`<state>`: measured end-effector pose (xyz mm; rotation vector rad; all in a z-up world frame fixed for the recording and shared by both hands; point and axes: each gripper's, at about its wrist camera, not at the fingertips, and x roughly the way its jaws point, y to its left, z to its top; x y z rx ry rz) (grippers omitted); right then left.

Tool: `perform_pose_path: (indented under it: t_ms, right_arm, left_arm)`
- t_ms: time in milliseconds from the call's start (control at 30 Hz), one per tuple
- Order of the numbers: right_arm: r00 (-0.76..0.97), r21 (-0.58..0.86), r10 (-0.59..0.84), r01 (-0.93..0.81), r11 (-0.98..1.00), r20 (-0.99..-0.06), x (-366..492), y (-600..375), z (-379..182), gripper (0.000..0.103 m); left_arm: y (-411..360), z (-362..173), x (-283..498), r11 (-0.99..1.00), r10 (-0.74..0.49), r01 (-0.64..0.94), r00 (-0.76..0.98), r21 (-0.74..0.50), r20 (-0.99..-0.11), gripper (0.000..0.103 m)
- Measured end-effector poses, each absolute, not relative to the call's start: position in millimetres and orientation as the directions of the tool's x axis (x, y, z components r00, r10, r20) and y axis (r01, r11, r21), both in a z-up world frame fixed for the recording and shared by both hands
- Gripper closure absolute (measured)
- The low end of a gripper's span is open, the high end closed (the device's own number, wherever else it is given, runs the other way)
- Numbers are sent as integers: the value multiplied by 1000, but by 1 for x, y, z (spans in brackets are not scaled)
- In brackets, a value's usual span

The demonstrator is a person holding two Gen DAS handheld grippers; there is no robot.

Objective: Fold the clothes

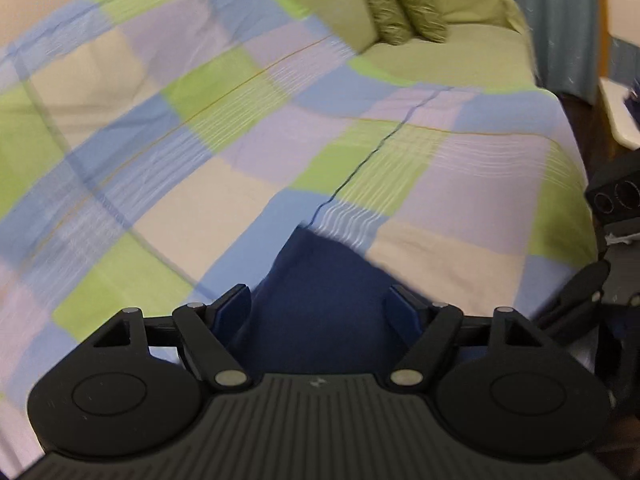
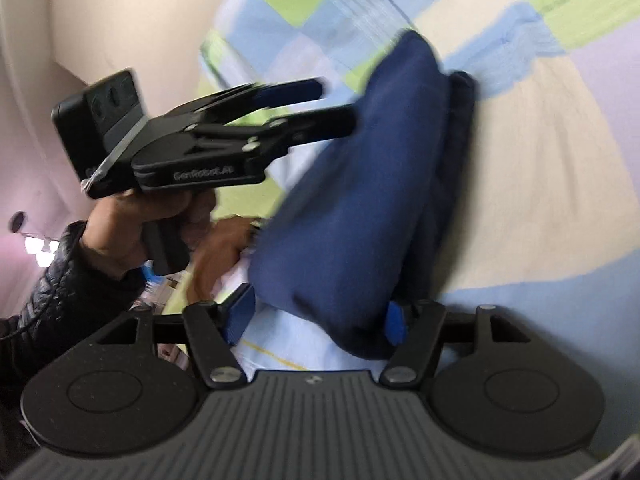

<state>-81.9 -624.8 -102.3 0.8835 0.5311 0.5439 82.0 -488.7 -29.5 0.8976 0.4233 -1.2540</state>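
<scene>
Two grippers: left gripper [image 1: 318, 304] and right gripper [image 2: 316, 316] are standing jaws apart, straddling the navy garment [image 2: 360, 200] without pinching.
Surface: checked bedspread [image 1: 420, 208] is carrying the garment.
Room: pillows [image 1: 396, 4], curtain [image 1: 560, 20].
Garment axis: is running away from both grippers.

garment [image 2: 360, 200] on bedspread [image 1: 240, 120], pillows [image 1: 400, 4] behind

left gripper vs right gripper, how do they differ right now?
The left gripper is seen side-on, its fingertips at the upper end of the navy garment; the right gripper straddles the garment's lower end. The left's jaws look wider apart than the right's. Both stand open over the checked bedspread.
</scene>
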Motion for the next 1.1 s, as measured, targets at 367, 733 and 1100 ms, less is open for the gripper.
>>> perform_pose_path:
  t_ms: [367,733,1100]
  right_arm:
    - [775,912,620,-161,378,-120,-96,-643,-118,41]
    - [757,917,627,-98,387,-183,-50,-654,-104,86]
    - [705,870,646,-85,486,-292,-23,-655,-102,88]
  left_arm:
    - [-464,-38,109,188,-642,918,384,350,-663,24]
    - [-387,-13,124,367,-622,850,526,377,-581,25]
    - [-398,-52,115,308,-582,876,481,370,-655,25]
